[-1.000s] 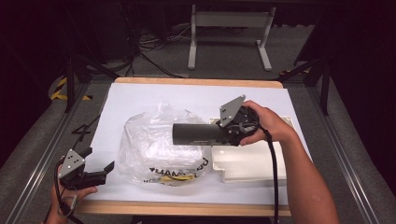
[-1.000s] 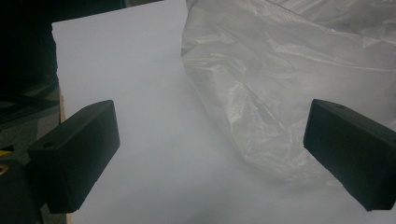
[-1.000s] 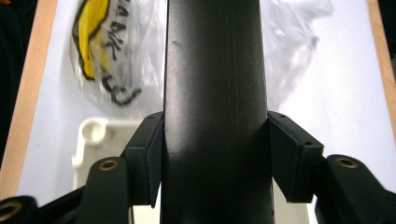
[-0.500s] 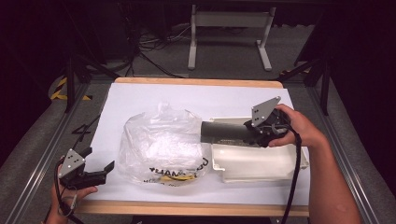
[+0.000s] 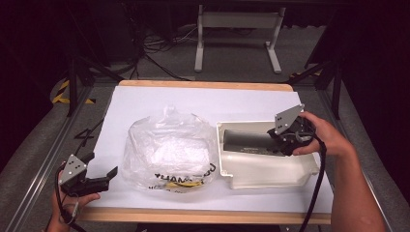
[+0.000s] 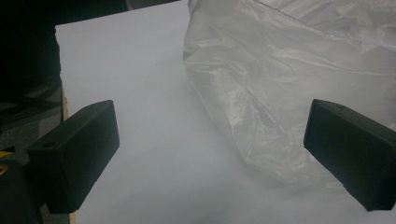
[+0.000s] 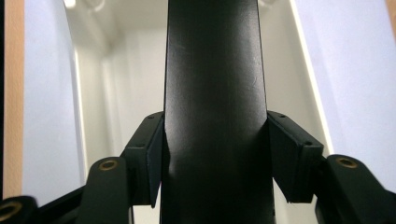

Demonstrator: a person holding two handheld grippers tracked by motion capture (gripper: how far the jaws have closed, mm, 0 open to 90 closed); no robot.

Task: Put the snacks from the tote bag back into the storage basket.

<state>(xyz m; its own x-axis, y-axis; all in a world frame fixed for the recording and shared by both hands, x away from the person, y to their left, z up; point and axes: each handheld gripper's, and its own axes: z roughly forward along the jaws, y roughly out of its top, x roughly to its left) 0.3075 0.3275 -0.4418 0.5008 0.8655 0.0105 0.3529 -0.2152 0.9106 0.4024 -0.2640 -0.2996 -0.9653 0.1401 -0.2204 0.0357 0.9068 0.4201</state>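
The dark grey, smooth, matte cylinder (image 5: 246, 140) lay lengthwise over the far part of the shallow white moulded plastic tray (image 5: 270, 171), one end close to the tray's left wall. In the right gripper view the cylinder (image 7: 212, 93) ran straight up the middle of the frame, faint scuffs on its surface, with pale tray (image 7: 119, 70) interior on both sides. Whether it touched the tray floor could not be told.

The right tool (image 5: 285, 137) was clamped on the cylinder's right end; in its own view both black pads pressed flat against the cylinder's sides. The right hand (image 5: 326, 137) held it over the tray's right end.

The left tool (image 5: 96, 176) sat at the near left corner of the white-covered counter (image 5: 154, 99), jaws spread wide, nothing between them. In the left gripper view bare white surface lay between the jaws.

The crumpled clear plastic bag (image 5: 169, 150) with black and yellow print on its near side lay between the left tool and the tray, its right side just beside the tray's left wall. The bag's contents were not distinguishable. The far strip of the counter was open, and its near wooden edge (image 5: 203, 216) was exposed.
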